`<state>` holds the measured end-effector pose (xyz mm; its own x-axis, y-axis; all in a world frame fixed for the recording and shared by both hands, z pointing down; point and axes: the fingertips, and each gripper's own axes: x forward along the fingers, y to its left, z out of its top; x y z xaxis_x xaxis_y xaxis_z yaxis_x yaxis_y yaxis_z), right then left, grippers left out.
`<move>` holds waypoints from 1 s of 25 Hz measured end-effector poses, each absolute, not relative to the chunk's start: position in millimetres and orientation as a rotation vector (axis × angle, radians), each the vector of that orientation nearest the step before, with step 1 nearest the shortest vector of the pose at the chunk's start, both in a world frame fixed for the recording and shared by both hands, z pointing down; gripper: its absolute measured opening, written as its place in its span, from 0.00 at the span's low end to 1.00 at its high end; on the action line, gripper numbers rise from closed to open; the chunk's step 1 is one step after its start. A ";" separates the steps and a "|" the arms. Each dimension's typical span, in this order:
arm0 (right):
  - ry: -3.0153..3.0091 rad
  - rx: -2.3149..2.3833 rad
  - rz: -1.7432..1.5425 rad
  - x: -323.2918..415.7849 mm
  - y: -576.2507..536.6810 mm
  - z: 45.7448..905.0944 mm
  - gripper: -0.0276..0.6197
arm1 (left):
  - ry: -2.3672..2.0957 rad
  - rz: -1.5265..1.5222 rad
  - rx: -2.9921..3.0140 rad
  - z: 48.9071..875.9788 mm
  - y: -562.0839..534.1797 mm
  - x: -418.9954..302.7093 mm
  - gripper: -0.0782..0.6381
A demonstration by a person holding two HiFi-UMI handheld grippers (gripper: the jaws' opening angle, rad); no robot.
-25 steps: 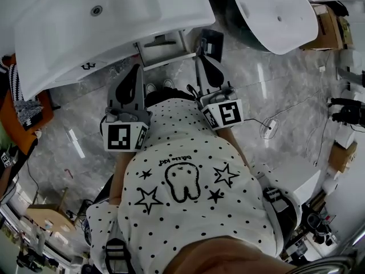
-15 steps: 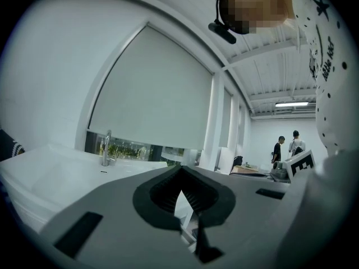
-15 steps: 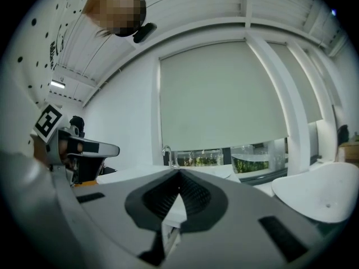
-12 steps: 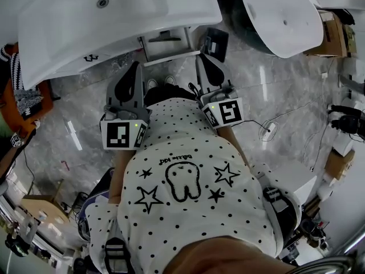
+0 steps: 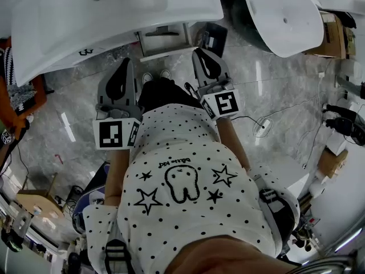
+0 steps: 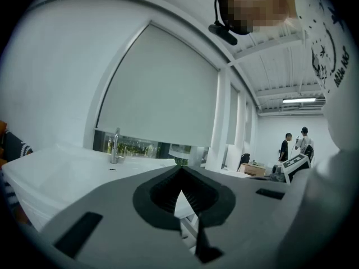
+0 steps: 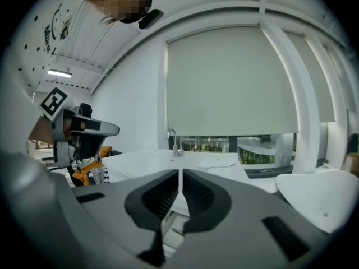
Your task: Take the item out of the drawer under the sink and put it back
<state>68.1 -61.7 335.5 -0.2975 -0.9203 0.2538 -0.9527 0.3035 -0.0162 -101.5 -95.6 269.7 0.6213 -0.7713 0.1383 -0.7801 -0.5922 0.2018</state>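
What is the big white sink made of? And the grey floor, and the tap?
Sink: probably ceramic or cast stone. It is smooth, glossy white with soft highlights.
Floor: looks like polished marble or marble-look tile. It is grey with pale veins and mirrors the lamps.
Tap: shiny metal, likely chrome, going by its silvery gleam.

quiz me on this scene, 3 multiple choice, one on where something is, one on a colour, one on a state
1. Where is the drawer?
A under the sink
B on top of the sink
C held in a gripper

2. What colour is the sink?
A black
B white
C orange

3. How do the right gripper jaws stand?
A wide apart
B shut on a bottle
C shut, nothing between

Answers:
1 A, the head view shows it just below the sink's front edge.
2 B, its whole surface is white.
3 C, the right gripper view shows the jaws meeting with nothing between them.
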 end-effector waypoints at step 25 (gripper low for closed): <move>-2.138 1.188 0.516 67.8 -153.8 593.2 0.24 | -1.287 0.179 2.466 354.9 -90.7 -92.2 0.10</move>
